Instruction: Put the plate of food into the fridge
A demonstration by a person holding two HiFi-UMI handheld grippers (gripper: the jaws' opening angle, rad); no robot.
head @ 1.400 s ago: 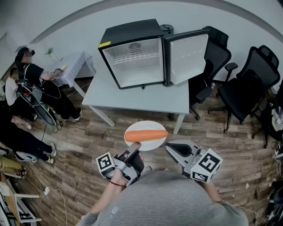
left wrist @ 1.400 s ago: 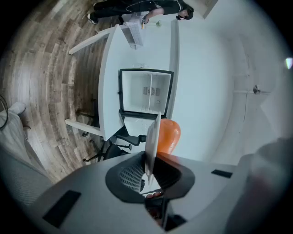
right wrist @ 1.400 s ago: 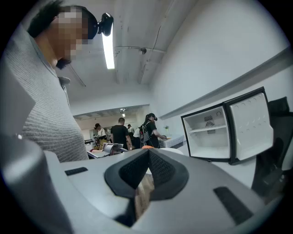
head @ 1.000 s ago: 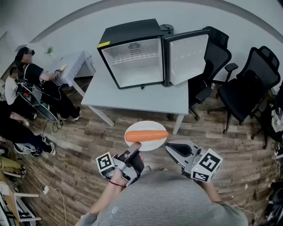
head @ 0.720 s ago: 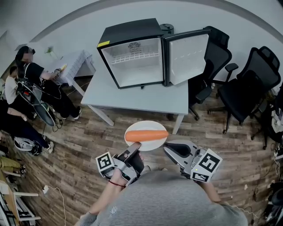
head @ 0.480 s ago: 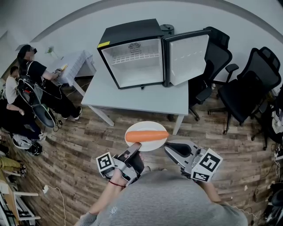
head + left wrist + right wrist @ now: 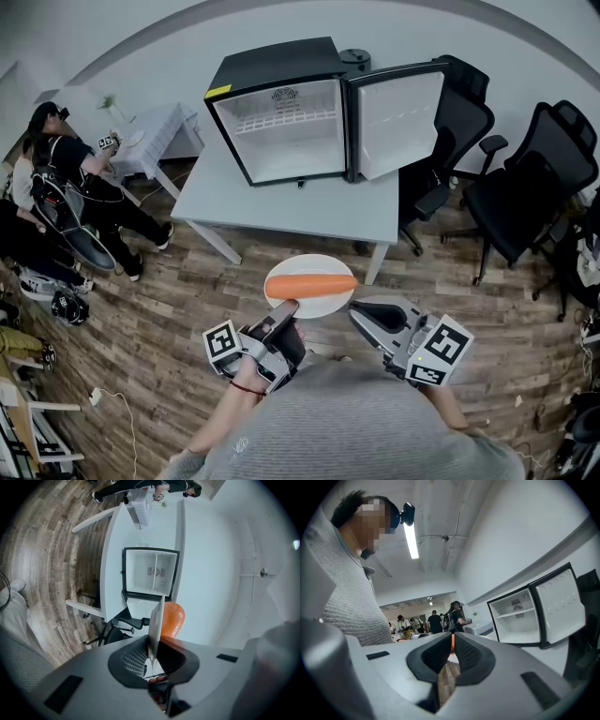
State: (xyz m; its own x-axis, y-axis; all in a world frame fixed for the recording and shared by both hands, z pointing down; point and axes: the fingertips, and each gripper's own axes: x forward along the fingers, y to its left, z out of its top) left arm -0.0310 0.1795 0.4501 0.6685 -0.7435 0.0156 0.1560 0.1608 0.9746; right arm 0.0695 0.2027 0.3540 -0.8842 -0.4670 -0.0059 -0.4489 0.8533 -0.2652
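Only the people at the left edge (image 7: 66, 178) have shifted since the earlier frames, the one in black now leaning over the small white table (image 7: 155, 141); both grippers and their load hang in the same place as before. The left gripper (image 7: 286, 309) is clenched on the near-left rim of the round white plate (image 7: 314, 310). In the left gripper view that plate (image 7: 156, 623) stands edge-on between the dark ribbed pads, which press it from both sides with only the plate's thinness between them (image 7: 152, 653). The long orange carrot-like piece of food (image 7: 309, 286) lies across the plate's middle and shows as an orange bulge beyond the rim in the left gripper view (image 7: 172, 618). The right gripper (image 7: 358, 311) sits at the plate's right rim, and whether it touches the rim cannot be told. In its own view the jaws (image 7: 452, 651) are drawn almost together, leaving just a thin slit showing a sliver of orange and white. The plate is held in the air above the wood-plank floor (image 7: 169, 309), just in front of the grey rectangular table (image 7: 300, 211). On that table stands the black mini fridge (image 7: 272, 66), with its white-lined door (image 7: 398, 122) swung open to the right.
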